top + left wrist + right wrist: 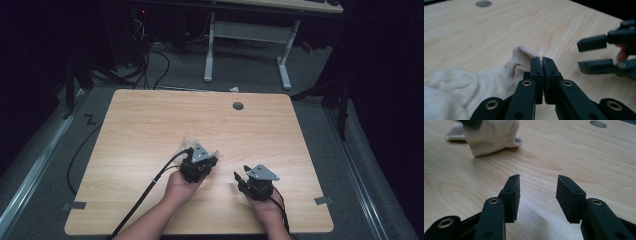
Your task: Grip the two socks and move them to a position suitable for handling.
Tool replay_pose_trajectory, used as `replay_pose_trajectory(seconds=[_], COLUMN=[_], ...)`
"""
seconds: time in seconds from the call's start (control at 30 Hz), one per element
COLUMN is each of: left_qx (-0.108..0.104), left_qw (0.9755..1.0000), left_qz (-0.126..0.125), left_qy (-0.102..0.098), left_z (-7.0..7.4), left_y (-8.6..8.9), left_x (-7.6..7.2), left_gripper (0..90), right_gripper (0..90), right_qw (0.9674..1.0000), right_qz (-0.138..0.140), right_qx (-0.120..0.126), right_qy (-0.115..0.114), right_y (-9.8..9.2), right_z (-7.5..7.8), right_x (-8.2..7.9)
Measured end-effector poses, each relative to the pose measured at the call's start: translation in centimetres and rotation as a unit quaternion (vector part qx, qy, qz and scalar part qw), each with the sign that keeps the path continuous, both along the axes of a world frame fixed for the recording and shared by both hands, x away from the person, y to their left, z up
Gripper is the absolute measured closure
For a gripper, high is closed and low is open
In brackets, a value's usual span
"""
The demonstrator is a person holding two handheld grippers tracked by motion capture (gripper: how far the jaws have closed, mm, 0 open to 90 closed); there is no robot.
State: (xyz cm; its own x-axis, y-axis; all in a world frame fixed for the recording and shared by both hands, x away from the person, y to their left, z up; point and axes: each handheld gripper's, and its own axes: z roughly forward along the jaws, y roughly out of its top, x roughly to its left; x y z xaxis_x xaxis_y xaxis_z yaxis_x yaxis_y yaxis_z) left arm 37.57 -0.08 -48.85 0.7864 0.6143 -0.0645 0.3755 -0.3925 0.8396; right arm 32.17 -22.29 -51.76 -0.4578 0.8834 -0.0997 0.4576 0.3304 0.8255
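Note:
A cream sock point(461, 82) lies bunched on the wooden table point(150, 120), with its ribbed cuff raised. My left gripper point(542, 60) is shut on the edge of that cuff, jaws pressed together. In the high view the left gripper point(201, 149) sits near the table's middle with bits of the sock point(188, 143) showing around it. My right gripper point(537, 187) stands open just above the bare wood, nothing between its pads. It is to the right of the left one point(239, 176), jaws pointing toward the sock point(491, 137).
A round cable hole point(238, 105) sits near the table's far edge. Cables trail from both grippers toward the near edge. Beyond the table are a white desk frame point(245, 35) and loose cables on grey carpet.

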Motion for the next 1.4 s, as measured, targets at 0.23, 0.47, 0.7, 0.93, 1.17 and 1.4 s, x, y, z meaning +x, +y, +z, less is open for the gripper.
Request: replay_pose_trajectory(seconds=[0.23,0.47,0.7,0.93,1.17,1.4], left_qx=[0.027,0.018,0.017,0.032,0.035,-0.012], left_qw=[0.9991,0.9987,0.9986,0.9890,0.9895,0.9887], left_qz=[-0.025,-0.039,0.049,0.142,0.129,0.149], left_qy=[0.022,0.029,-0.007,0.028,0.054,0.008], left_z=[-2.4,-2.6,-1.1,-2.6,-3.7,-1.1], left_y=[-1.6,-0.9,4.4,8.3,8.0,9.8], left_x=[-0.5,-0.8,1.4,6.2,6.7,4.7], left_gripper=[86.8,66.8,50.3,35.6,74.7,86.2], right_gripper=[55.3,55.6,55.9,56.1,56.3,57.3], right_qw=[1.0000,1.0000,1.0000,1.0000,1.0000,1.0000], right_qz=[-0.006,-0.005,-0.004,-0.005,-0.004,0.000], right_qx=[0.004,0.002,0.005,0.006,0.005,0.003], right_qy=[-0.002,-0.003,-0.002,0.002,0.001,0.000], right_y=[-0.4,-0.4,-0.3,-0.2,-0.2,-0.1], right_z=[0.1,0.1,0.1,0.0,-0.1,0.0], right_x=[0.0,0.0,0.0,0.1,0.1,0.0])
